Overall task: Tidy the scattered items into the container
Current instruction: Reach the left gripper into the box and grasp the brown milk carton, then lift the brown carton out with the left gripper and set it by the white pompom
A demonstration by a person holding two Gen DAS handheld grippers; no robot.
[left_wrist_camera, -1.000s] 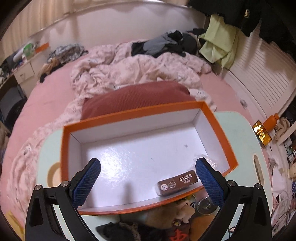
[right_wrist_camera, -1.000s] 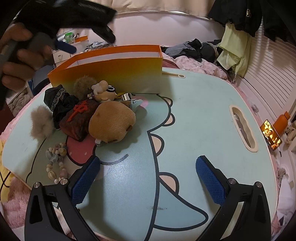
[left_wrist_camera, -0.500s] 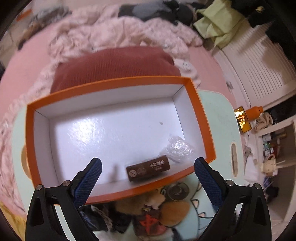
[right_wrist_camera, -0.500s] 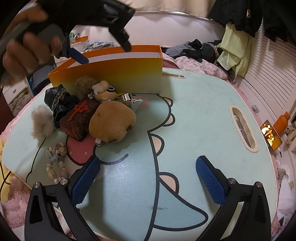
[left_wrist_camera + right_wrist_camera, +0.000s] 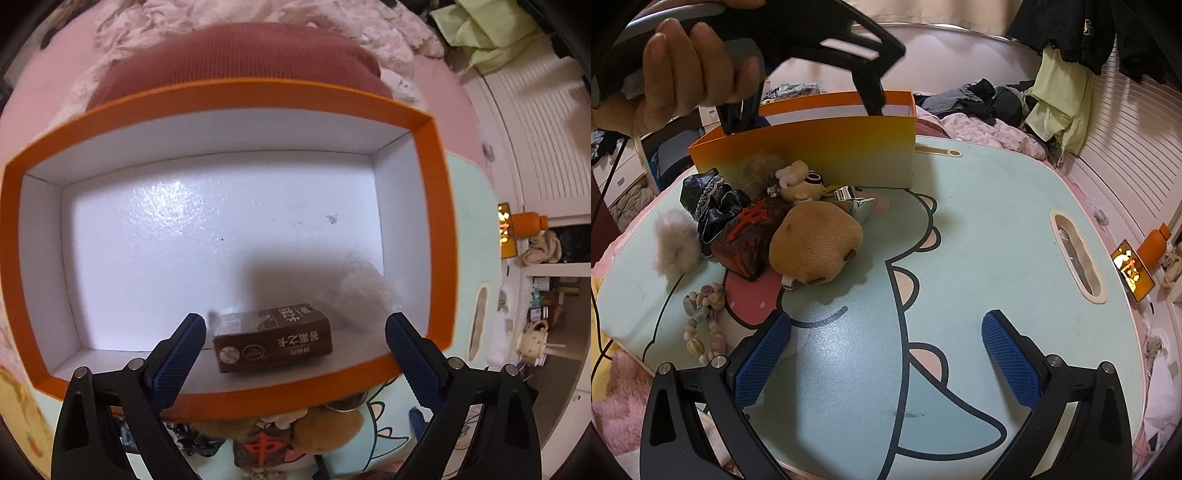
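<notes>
One orange box is lying under the left tongs, whose jaws are closing with nothing gripped; one brown carton, probably light and stiff, is sitting between them. Ahead-left of the released, empty right tongs: one soft plush toy, best pinched mid-body; one loose bead string.

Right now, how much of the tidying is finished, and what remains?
Done: a brown carton and a clear crumpled wrapper lie in the orange box. In hand: nothing; the left gripper hangs over the box, jaws closing, and the right gripper is open. Left: the plush toys, fur pompom and bead bracelet.
</notes>
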